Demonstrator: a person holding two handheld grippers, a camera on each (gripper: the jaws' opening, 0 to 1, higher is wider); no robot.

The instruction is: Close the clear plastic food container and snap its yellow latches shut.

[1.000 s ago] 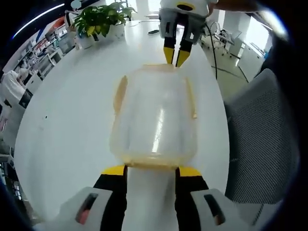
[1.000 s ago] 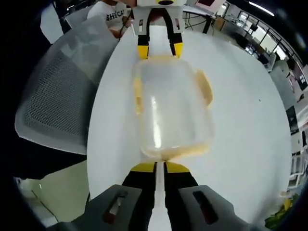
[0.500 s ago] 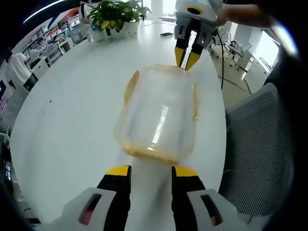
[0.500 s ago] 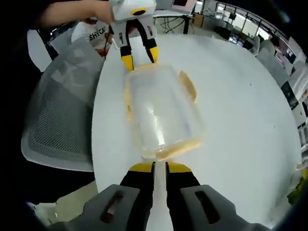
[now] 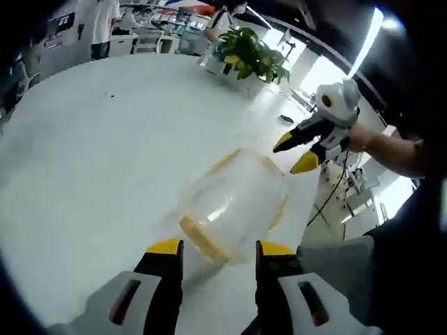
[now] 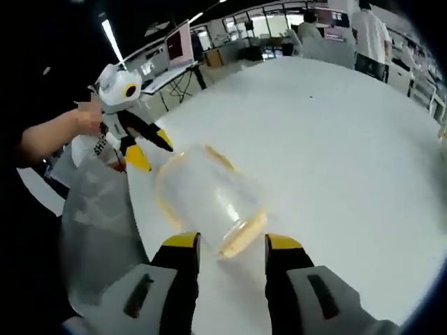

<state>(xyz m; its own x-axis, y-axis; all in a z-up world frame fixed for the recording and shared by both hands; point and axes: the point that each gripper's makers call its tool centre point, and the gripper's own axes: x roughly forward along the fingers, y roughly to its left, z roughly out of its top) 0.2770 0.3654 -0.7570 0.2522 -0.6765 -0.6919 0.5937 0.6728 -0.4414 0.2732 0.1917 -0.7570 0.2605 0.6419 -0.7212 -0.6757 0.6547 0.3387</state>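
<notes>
The clear plastic container (image 5: 234,202) with its lid on lies on the white table (image 5: 91,153). A yellow latch (image 5: 201,237) runs along its near end. My left gripper (image 5: 218,248) stands open just short of that end, touching nothing. My right gripper (image 5: 295,153) hangs open in a hand beyond the far end, off the container. In the right gripper view the container (image 6: 206,195) shows a yellow latch (image 6: 242,236) at its near end. There my right gripper (image 6: 232,242) stands open just before it, and the left gripper (image 6: 151,149) is open past the far corner.
A potted plant (image 5: 248,52) stands at the table's far side. A grey mesh chair (image 6: 94,223) sits close by the table edge next to the container. People stand in the office behind (image 6: 367,35). Wide bare table spreads around the container.
Both grippers have drawn back from the container's ends and tilted. The right gripper's jaws, nearly shut before, now stand wide apart. The container lies where it was.
</notes>
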